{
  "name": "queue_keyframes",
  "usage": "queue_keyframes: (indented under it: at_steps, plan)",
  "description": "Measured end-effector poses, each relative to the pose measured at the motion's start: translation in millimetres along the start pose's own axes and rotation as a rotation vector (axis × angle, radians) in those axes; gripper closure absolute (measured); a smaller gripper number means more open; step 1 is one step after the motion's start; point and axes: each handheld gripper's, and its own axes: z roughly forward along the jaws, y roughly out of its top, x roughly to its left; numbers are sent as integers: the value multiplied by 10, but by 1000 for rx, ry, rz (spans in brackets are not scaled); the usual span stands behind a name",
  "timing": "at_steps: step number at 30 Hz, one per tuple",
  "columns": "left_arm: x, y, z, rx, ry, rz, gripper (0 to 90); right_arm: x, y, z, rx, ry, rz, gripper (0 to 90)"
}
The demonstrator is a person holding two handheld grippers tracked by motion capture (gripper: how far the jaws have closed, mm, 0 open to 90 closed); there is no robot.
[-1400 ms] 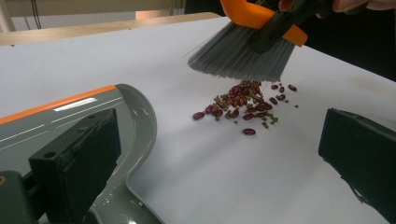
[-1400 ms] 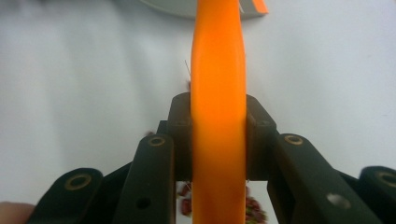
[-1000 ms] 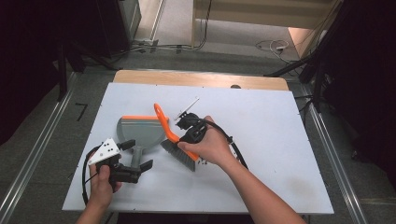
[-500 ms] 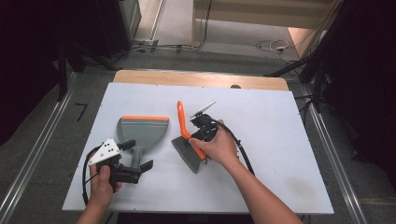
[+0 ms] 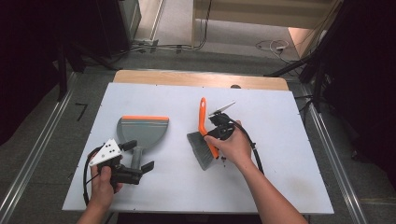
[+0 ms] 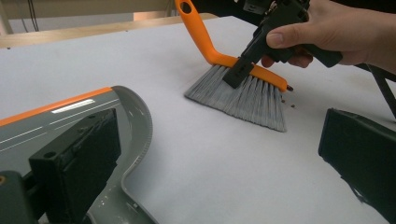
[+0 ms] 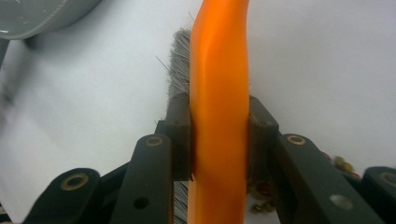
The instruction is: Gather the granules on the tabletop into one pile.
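Moved: since a second ago I see the brush (image 5: 204, 140) carried right, away from the dustpan (image 5: 142, 130), and lowered; it now sits well apart from the pan, right of the table's middle.
Brush: orange handle pointing to the far side, grey bristles fanned to the near left with their tips on the white table (image 5: 280, 121), as I read the left gripper view.
Right gripper (image 5: 215, 134): I have its jaws clamped on the orange back of the brush, one pad on each side.
Crumbs (image 6: 288, 98): a few small dark bits lie on the table just beside the near end of the brush head.
Dustpan: grey with an orange lip on its far edge, flat on the left half of the table, handle pointing near; I see nothing inside it.
Left gripper (image 5: 136, 156): I see its jaws spread wide either side of the dustpan handle, gripping nothing.
Table: white sheet on a wooden top whose edge shows along the far side.
Room: grey floor, metal rails left and right, cables on the floor beyond the far edge.
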Motion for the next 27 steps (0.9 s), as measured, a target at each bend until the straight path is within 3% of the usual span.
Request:
queue_keyframes:
  at_steps: [16,27]
  plan:
    - [-10,-2,12,1,-2,-1,0,-335,-108,-194,-33,-48,58,667]
    - [-15,-2,16,5,-3,-1,0,-508,-154,-291,-40,-55,98,666]
